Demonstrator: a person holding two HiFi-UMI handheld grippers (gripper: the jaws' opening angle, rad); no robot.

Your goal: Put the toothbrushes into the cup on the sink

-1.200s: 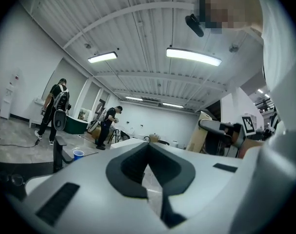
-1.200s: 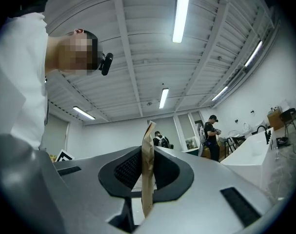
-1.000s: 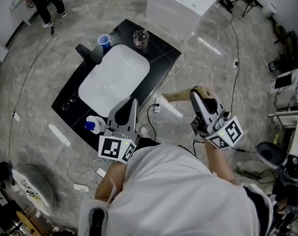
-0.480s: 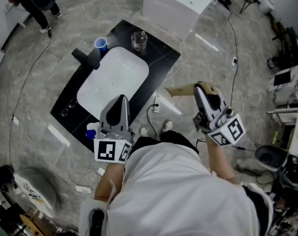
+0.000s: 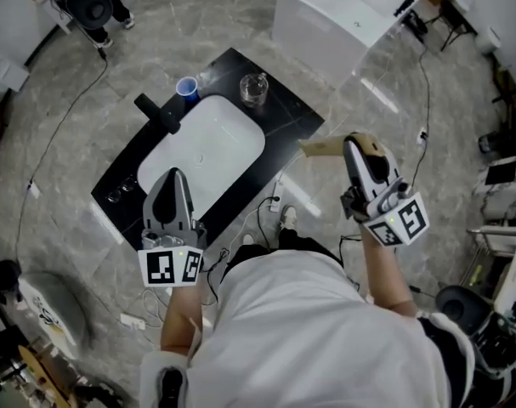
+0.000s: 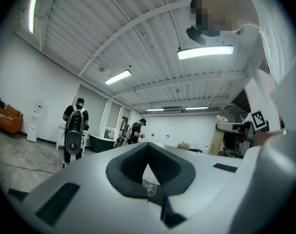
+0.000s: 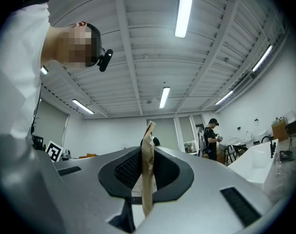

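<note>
Overhead, the right claw (image 5: 352, 143) is clamped on a thin brown strip (image 5: 319, 149) off the black tabletop's (image 5: 285, 113) right edge. The left claw (image 5: 172, 177) is pressed together, empty, above the near edge. The blue cup (image 5: 187, 87) stands at the far corner.

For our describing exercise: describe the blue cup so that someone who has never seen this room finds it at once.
A black countertop with a white basin set in it stands on the grey floor. At the basin's far end, beside the black faucet, stands the cup. It is small and bright blue, unlike the clear glass to its right.
</note>
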